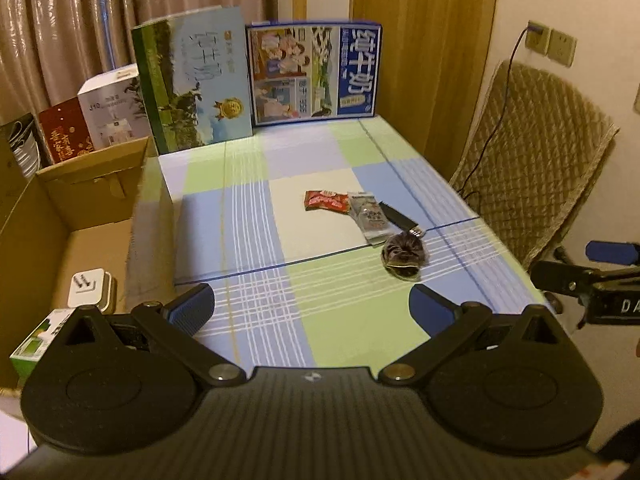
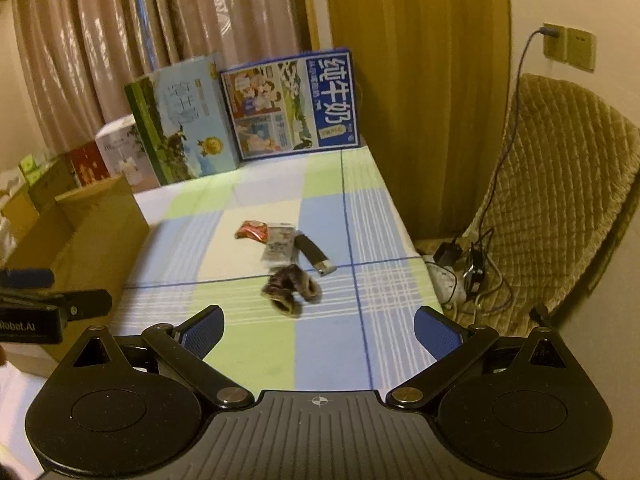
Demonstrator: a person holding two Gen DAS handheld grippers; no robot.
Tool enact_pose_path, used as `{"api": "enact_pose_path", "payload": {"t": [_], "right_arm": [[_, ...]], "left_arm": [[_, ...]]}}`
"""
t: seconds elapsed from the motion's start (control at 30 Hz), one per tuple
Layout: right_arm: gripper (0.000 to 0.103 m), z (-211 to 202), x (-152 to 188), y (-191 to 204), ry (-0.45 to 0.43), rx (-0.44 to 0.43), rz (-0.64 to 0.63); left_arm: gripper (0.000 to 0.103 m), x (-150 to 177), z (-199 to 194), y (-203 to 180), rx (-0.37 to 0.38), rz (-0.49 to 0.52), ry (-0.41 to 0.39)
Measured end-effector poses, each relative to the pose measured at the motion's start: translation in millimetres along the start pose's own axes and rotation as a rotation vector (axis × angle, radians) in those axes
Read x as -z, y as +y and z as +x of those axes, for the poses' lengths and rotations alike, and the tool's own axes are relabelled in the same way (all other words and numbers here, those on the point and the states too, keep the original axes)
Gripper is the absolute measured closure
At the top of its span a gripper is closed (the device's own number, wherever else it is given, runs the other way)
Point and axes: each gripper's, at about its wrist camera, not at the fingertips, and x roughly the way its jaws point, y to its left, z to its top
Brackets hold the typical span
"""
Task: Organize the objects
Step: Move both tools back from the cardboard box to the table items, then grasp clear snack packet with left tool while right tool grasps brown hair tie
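Both grippers hover wide apart and empty over the near table edge: the left gripper, the right gripper. Left of the table, an open cardboard box holds a white plug adapter. Mid-table lie a dark scrunchie, a grey sachet, a black lighter and a red packet, close together. Two milk cartons stand at the far edge.

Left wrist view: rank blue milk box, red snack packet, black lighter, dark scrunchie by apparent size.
1. Blue milk box
2. Dark scrunchie
3. Red snack packet
4. Black lighter

Scrunchie is nearer; 2 and 3 unsure.
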Motion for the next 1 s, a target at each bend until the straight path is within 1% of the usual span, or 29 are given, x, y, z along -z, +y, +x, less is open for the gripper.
{"api": "enact_pose_path", "payload": {"t": [0.13, 0.27, 0.5, 0.67, 0.7, 0.77, 0.9, 0.93, 1.0], "right_arm": [[0.005, 37.8, 8.6, -4.2, 0.021, -0.007, -0.068], [0.006, 72.7, 13.8, -4.7, 0.047, -0.037, -0.093], [0.012, 120.8, 6.7, 4.3, 0.053, -0.102, -0.191], [0.022, 155.8, 5.3, 8.3, 0.071, -0.128, -0.226], [0.023, 160.7, 5.3, 9.7, 0.075, -0.131, -0.236], [0.03, 171.3, 6.3, 11.9, 0.088, -0.134, -0.248], [0.036, 185.6, 7.1, 15.7, 0.098, -0.144, -0.271], [0.041, 188.7, 7.4, 16.8, 0.104, -0.148, -0.275], [0.055, 192.4, 8.8, 18.4, 0.116, -0.135, -0.291]], "left_arm": [[0.001, -5.6, 31.5, -3.7, -0.012, -0.002, 0.024], [0.001, -9.2, 62.4, -4.3, -0.015, 0.001, 0.044], [0.001, -10.9, 101.8, 1.6, -0.01, -0.026, 0.055], [0.001, -10.6, 118.5, 3.5, -0.008, -0.029, 0.05], [0.001, -10.8, 120.8, 4.2, -0.006, -0.031, 0.052], [0.001, -10.4, 126.4, 5.1, -0.004, -0.036, 0.057], [0.001, -9.3, 134.1, 6.4, 0.001, -0.042, 0.064], [0.001, -9.2, 135.7, 6.5, 0.0, -0.042, 0.065], [0.001, -9.2, 138.0, 6.8, 0.004, -0.048, 0.066]]}}
